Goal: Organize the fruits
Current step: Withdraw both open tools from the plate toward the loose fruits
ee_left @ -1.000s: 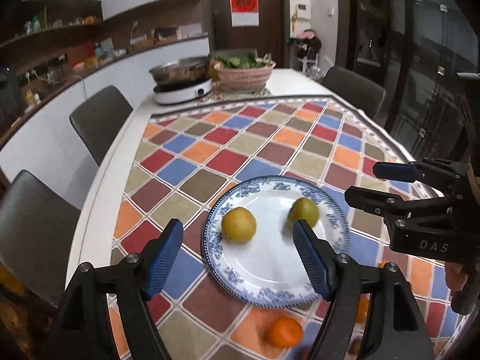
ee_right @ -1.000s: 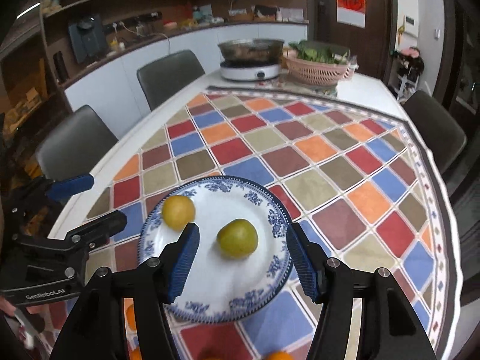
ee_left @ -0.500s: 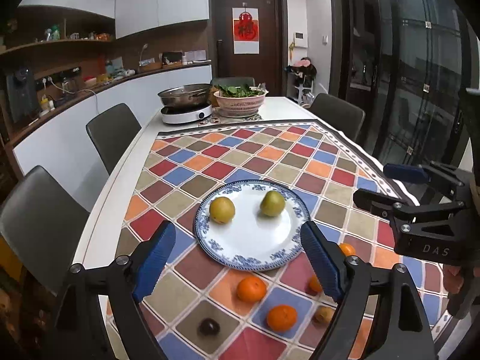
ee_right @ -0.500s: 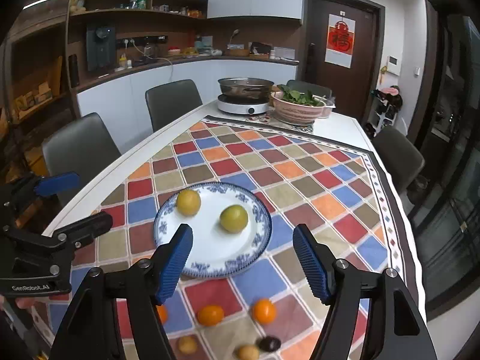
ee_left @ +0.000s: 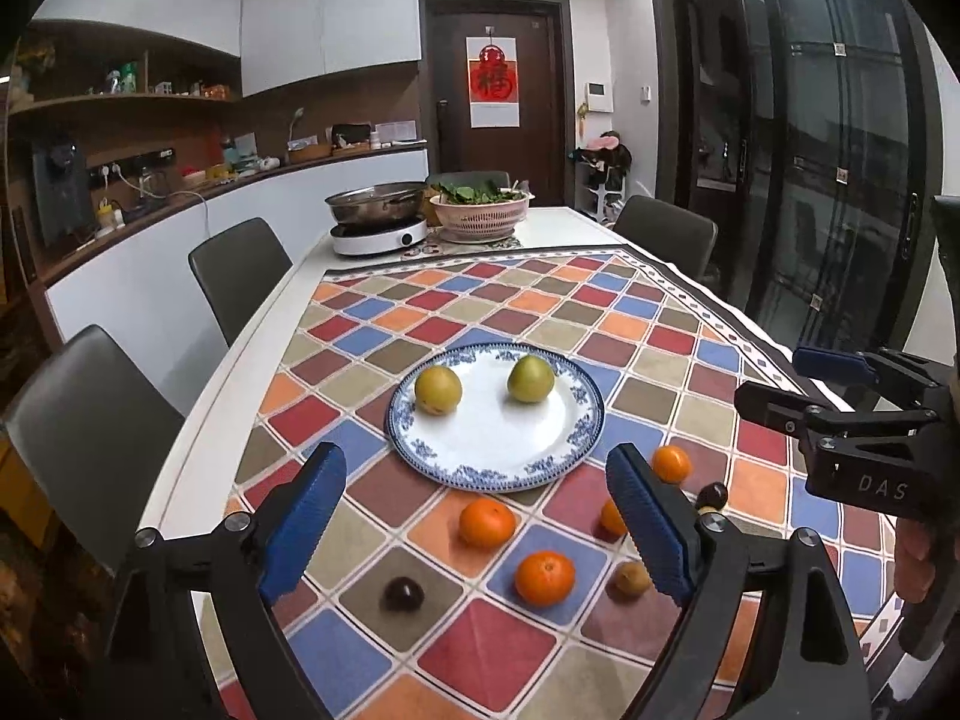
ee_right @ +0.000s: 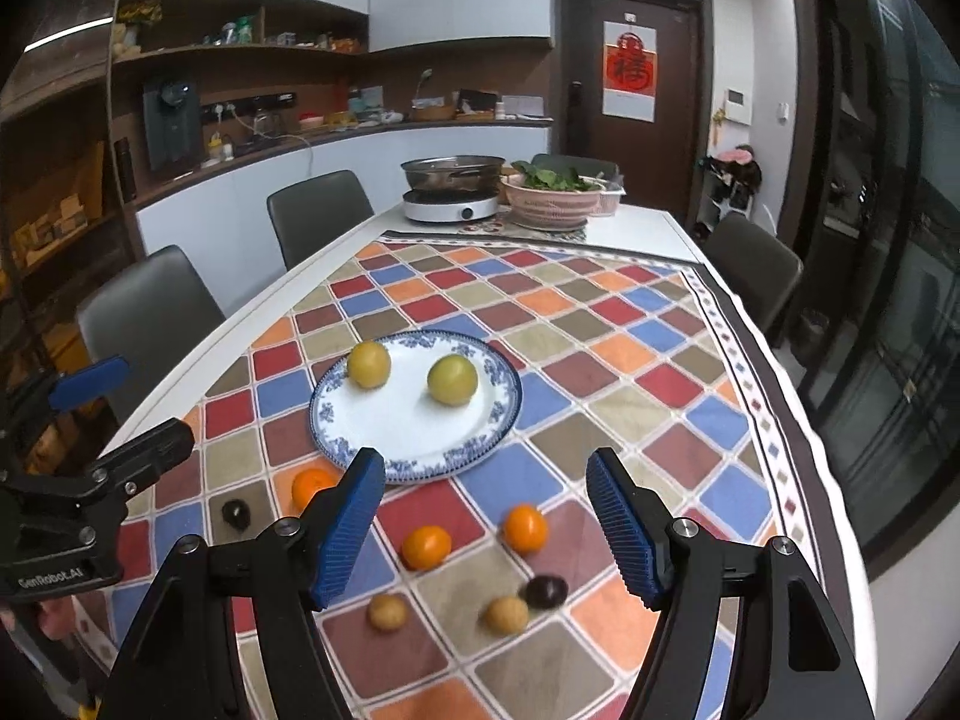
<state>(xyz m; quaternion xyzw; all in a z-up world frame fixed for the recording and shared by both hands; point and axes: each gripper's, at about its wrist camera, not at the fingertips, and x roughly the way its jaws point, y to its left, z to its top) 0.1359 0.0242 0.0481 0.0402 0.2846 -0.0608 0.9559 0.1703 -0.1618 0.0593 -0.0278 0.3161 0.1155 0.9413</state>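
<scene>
A blue-and-white plate (ee_left: 540,456) (ee_right: 480,450) holds two yellow-green fruits (ee_left: 438,390) (ee_left: 531,378) (ee_right: 369,364) (ee_right: 452,380). In front of it on the checkered cloth lie several oranges (ee_left: 487,522) (ee_left: 545,577) (ee_left: 672,463) (ee_right: 426,547) (ee_right: 525,528), dark plums (ee_left: 403,593) (ee_right: 545,591) and small brown fruits (ee_left: 631,578) (ee_right: 387,612). My left gripper (ee_left: 477,528) is open and empty, above the loose fruit. My right gripper (ee_right: 486,531) is open and empty, raised to the right.
A hotpot cooker (ee_left: 378,222) and a pink basket of greens (ee_left: 483,210) stand at the table's far end. Grey chairs (ee_left: 240,276) line the left side, another (ee_left: 666,234) the right. A glass door is on the right.
Both grippers pulled back and up from the plate. The loose oranges, plums and brown fruits in front of the plate came into view. Both stayed open.
</scene>
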